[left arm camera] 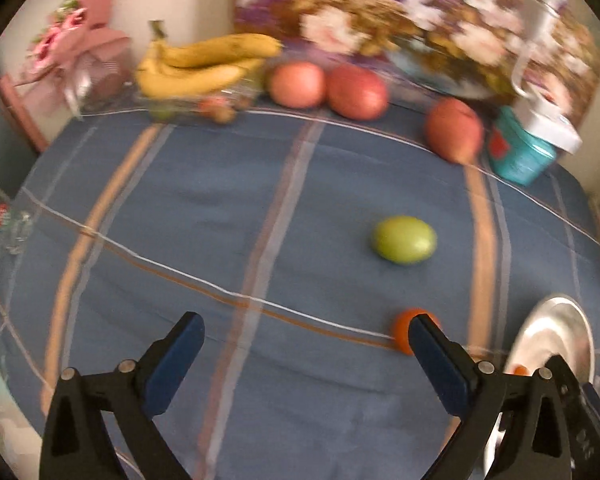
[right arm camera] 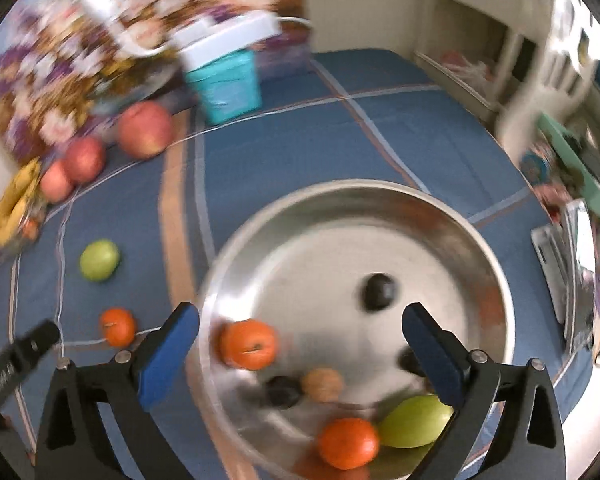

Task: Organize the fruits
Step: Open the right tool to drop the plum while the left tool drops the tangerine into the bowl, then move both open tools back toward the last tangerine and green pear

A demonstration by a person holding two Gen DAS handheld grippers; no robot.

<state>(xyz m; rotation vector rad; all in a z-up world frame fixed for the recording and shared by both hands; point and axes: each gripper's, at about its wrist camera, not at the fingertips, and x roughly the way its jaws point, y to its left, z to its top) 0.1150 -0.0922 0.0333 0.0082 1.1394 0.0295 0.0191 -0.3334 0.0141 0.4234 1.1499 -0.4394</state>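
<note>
Fruits fill the near part of the metal bowl (right arm camera: 496, 264): an orange (right arm camera: 348, 442), a green fruit (right arm camera: 414, 426), another orange (right arm camera: 250, 344) and small dark ones. Both the right hand-held gripper (right arm camera: 300, 320) and the left hand-held gripper (left arm camera: 306, 330) hang released, nothing between the jaws. Farther out on the blue striped surface (left arm camera: 220, 184) lie a small orange (left arm camera: 402, 330), a green fruit (left arm camera: 404, 239), red apples (left arm camera: 356, 90) and bananas (left arm camera: 204, 64).

The left gripper (left arm camera: 306, 334) is showing black angular arms with silver rivets. Blue pads (left arm camera: 176, 364) are lining its fingers. The right gripper (right arm camera: 300, 326) is looking identical.
</note>
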